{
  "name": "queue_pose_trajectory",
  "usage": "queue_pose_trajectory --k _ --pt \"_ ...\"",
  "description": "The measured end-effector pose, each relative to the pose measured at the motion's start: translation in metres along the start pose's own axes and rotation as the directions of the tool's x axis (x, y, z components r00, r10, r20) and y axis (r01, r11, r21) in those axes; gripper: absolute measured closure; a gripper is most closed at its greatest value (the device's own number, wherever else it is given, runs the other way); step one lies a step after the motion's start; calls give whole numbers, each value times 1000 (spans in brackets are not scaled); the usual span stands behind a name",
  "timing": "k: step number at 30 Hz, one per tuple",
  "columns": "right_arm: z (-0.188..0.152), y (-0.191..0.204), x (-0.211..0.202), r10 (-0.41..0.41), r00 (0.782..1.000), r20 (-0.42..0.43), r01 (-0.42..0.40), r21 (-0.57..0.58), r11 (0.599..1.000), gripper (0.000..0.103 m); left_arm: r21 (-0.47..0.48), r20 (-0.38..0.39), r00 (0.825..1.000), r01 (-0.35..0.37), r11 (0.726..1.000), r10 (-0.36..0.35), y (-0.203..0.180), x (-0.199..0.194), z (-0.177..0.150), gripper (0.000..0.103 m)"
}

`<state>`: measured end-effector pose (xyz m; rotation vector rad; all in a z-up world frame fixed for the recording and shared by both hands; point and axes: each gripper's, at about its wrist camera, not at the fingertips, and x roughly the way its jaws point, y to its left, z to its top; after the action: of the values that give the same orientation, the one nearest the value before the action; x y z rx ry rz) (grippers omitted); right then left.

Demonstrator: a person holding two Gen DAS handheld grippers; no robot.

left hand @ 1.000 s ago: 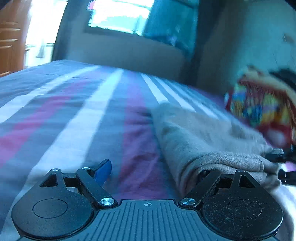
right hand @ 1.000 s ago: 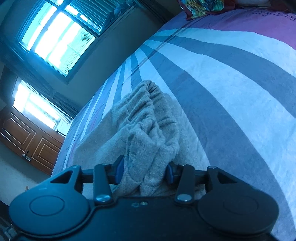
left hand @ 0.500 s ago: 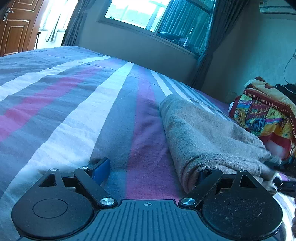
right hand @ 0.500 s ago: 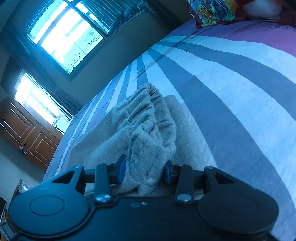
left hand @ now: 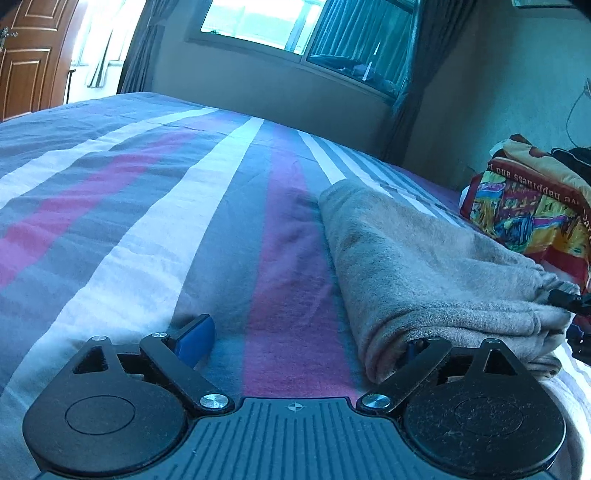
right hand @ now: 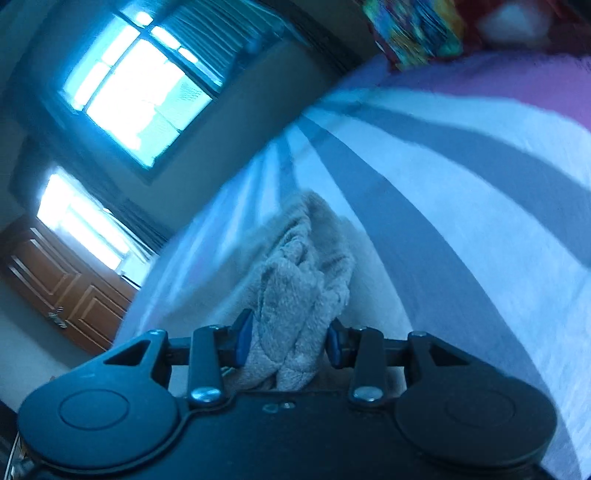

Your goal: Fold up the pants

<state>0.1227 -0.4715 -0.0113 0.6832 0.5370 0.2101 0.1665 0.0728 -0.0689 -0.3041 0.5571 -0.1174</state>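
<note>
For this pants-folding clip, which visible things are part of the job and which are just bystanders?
Part of the job:
- grey pants, folded into a bundle on the striped bedspread
- right gripper, closed on the bunched cloth
- left gripper, open, its right finger tucked in the fold

Just lying about:
- colourful printed blanket
- wooden door
- window

Upside-down "happiness and" on the colourful blanket [left hand: 528, 206]

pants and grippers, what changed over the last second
Right gripper rolled and shifted, so its view is now blurred; left gripper tilted up a little. Nothing grabbed or released: right stays shut on the grey pants, left stays open beside their fold on the striped bedspread.
</note>
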Motion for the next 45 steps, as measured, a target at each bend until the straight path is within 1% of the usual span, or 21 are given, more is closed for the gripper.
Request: queue_pose_trajectory --k 2,4,7,12,16,19,20,22,24,27,29,30,31,32,33,34,35,36,38,40,45 --pt "0 0 -1 1 1000 9 -1 -26 1000 65 16 -10 1000 -9 1000 9 -2 2 0 8" --pt "-5 -13 11 -41 998 -40 42 25 999 65 31 -23 1000 -16 999 17 -5 3 1 8" --pt "-9 -29 11 -3 1000 -23 6 100 995 66 49 -34 999 -28 998 30 -8 3 1 8" --pt "-9 -29 15 -2 999 -35 5 82 997 63 101 -46 997 -61 993 65 -14 -1 0 8" --pt "-6 -35 7 34 998 -48 -29 111 993 57 178 -59 997 -39 983 50 -14 -20 -4 7" --pt "-6 -36 4 46 997 -61 -41 82 996 58 250 -76 995 -40 967 61 -9 -33 -9 7" --pt "-5 -36 6 47 997 -65 -42 74 996 61 260 -80 994 -46 965 69 -7 -36 -9 7" --pt "-4 -33 3 55 998 -41 -52 71 996 62 247 -78 993 -68 967 90 -3 -43 -6 7" --pt "-7 -32 1 47 999 -20 -45 60 997 63 214 -59 990 -116 970 131 3 -48 -1 7" --pt "-11 -44 4 54 999 -8 -53 116 992 63 79 -16 983 -182 980 184 17 -58 9 7" --pt "-8 -46 2 78 997 -16 -75 134 988 58 -30 16 986 -163 986 164 25 -64 22 7" --pt "-5 -48 -4 84 996 -4 -82 149 985 57 -57 27 989 -143 988 144 25 -64 29 7" --pt "-2 -50 -12 72 997 37 -77 160 984 53 -62 38 992 -121 991 124 22 -62 37 7" --pt "4 -50 -21 44 995 86 -56 150 987 55 -48 45 993 -103 994 105 15 -56 47 8" --pt "11 -47 -26 32 993 110 -45 113 993 56 -25 47 996 -76 997 77 6 -48 57 18" --pt "18 -42 -26 31 994 106 -39 73 997 58 -1 40 998 -52 999 52 -6 -37 66 26" --pt "25 -35 -23 31 995 97 -33 18 999 63 16 23 999 -33 999 33 -16 -24 75 39" --pt "32 -23 -18 33 995 89 -28 -67 997 63 23 9 1000 -6 1000 6 -26 -12 84 42" --pt "42 2 -5 33 997 65 -18 -226 974 75 39 -5 999 51 998 -51 -47 12 99 43" --pt "49 23 13 15 999 33 -3 -346 938 80 64 -25 996 93 994 -91 -66 32 109 43" --pt "66 55 47 -5 1000 -20 -5 -470 883 82 98 -88 982 177 979 -168 -97 74 122 43"
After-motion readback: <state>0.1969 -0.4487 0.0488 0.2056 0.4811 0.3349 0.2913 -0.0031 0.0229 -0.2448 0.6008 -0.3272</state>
